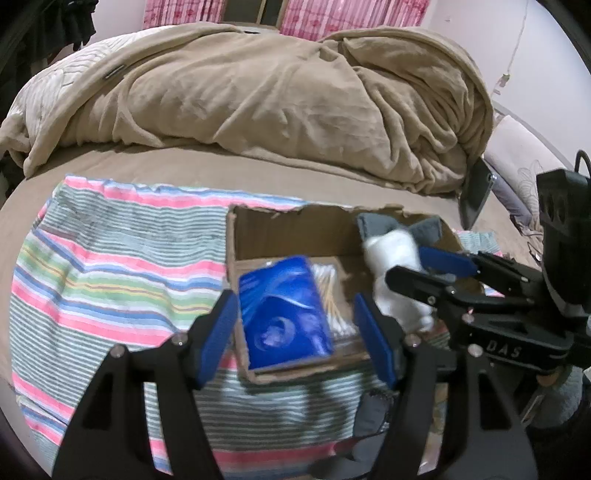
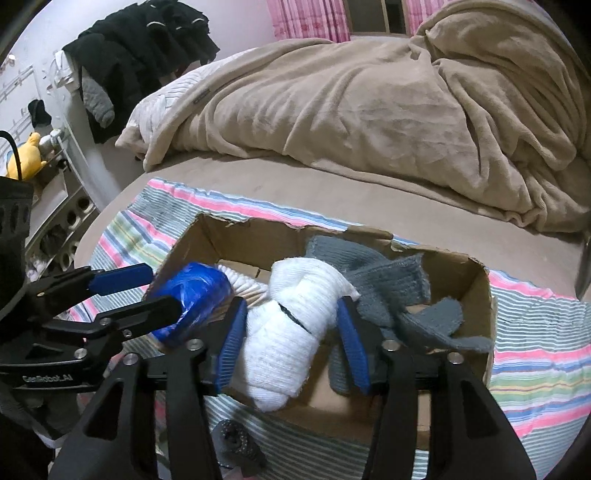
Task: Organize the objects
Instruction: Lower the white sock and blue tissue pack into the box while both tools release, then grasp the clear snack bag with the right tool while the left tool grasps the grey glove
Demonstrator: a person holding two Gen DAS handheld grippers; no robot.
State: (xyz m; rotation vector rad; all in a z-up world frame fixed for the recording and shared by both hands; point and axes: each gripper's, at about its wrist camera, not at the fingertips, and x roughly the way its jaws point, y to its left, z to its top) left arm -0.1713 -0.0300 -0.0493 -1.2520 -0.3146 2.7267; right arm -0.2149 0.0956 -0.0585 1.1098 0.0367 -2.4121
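A: What is everything sitting on?

B: A bed (image 1: pixel 155 168) with a tan sheet. A heaped tan blanket (image 1: pixel 280 99) fills its far half, and a striped cloth (image 1: pixel 110 266) in pink, blue, green and grey lies spread on the near half. Pink curtains (image 1: pixel 332 14) hang behind, and dark clothes (image 2: pixel 147 40) hang on the wall to the left in the right wrist view, with a yellow plush toy (image 2: pixel 26 155) below them.

A: And the task's things?

B: A cardboard box (image 2: pixel 229 236) with torn upper edges stands on the striped cloth. Inside, at the left end, are a blue packet (image 1: pixel 284 314) and cotton swabs (image 1: pixel 328 291) just beside it. Grey socks (image 2: pixel 391 288) are piled at the right end.

A: How much room is around the box?

B: The cloth to the left of the box is open. The bed's edge curves away on the left, well apart from the box.

A: The jaws?

B: The left gripper (image 1: pixel 295 332) is spread wide over the blue packet, a pad on each side; I cannot tell whether they touch it. The right gripper (image 2: pixel 291 328) is also parted, with a white rolled sock (image 2: pixel 291 317) between its pads, over the box's near wall; whether the pads press the sock is unclear.
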